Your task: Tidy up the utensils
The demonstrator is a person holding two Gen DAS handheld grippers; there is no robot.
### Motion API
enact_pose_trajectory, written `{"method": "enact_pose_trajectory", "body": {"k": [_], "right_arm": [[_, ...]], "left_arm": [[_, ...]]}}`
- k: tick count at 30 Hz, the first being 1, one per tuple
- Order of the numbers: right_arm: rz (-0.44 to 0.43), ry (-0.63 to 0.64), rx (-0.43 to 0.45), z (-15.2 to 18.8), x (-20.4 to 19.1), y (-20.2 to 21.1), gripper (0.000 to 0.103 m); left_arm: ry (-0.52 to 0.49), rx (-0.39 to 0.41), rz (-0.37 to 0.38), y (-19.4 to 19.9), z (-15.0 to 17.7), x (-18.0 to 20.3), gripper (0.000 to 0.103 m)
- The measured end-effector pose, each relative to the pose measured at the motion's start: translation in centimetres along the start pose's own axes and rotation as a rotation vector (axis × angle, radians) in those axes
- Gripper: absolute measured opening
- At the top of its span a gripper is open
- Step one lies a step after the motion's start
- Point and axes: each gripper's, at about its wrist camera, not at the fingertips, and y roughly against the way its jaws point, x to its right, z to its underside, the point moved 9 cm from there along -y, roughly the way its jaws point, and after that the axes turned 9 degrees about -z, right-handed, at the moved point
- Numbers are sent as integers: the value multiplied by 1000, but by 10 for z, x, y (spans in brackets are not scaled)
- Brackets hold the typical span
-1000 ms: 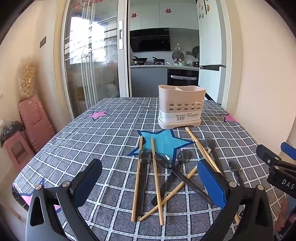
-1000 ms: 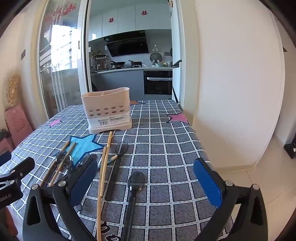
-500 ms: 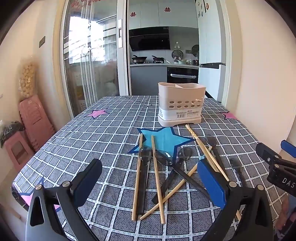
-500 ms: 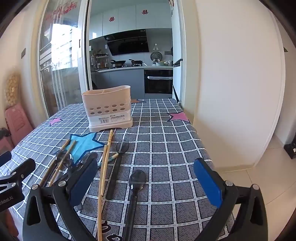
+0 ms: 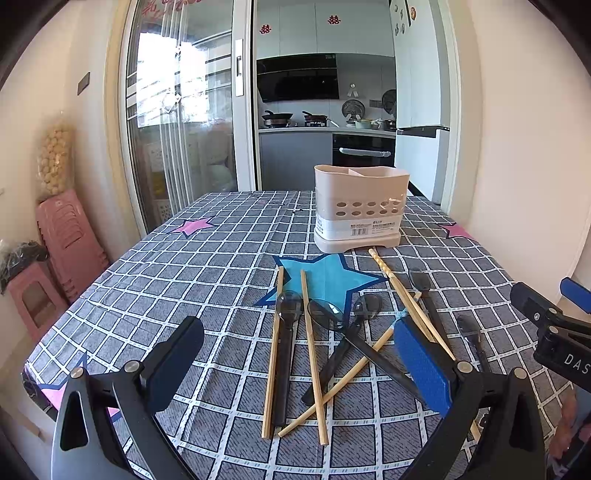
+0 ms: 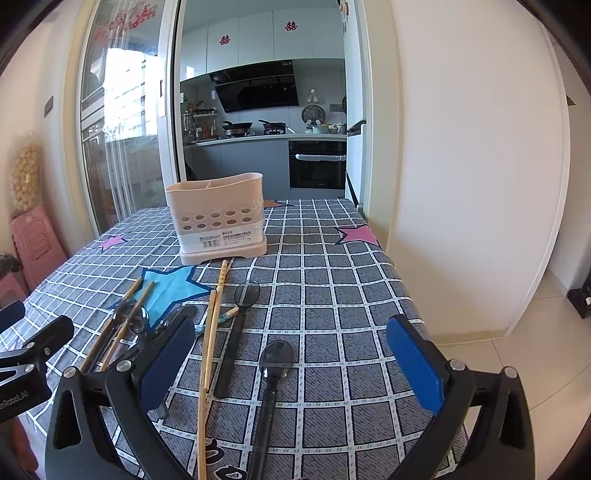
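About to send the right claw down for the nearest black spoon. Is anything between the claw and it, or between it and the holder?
Nothing visible blocks the right claw from the black spoon, which lies alone below its open jaws. Toward the beige holder, another black spoon and chopsticks lie flat on the table; lifting clears them.

A home dining area is shown, opening onto a kitchen. A table covered by a grey checked tablecloth with pink and blue stars [image 5: 207, 258] is set before a glass sliding door [image 5: 184, 122]. Beyond it, a black range hood [image 5: 297, 78], pans on a stove [image 5: 295, 119], a built-in black oven [image 5: 364, 151] and white upper cabinets [image 5: 321, 29] are seen. Stacked pink plastic stools [image 5: 64, 240] are kept against the wall.
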Motion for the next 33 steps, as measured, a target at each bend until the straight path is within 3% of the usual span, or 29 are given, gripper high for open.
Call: {"method": "enact_pose_trajectory", "body": {"k": [33], "right_arm": [[-4, 6, 3, -2, -2, 3, 103]], "left_arm": [[5, 1, 7, 4, 0, -1, 103]]}}
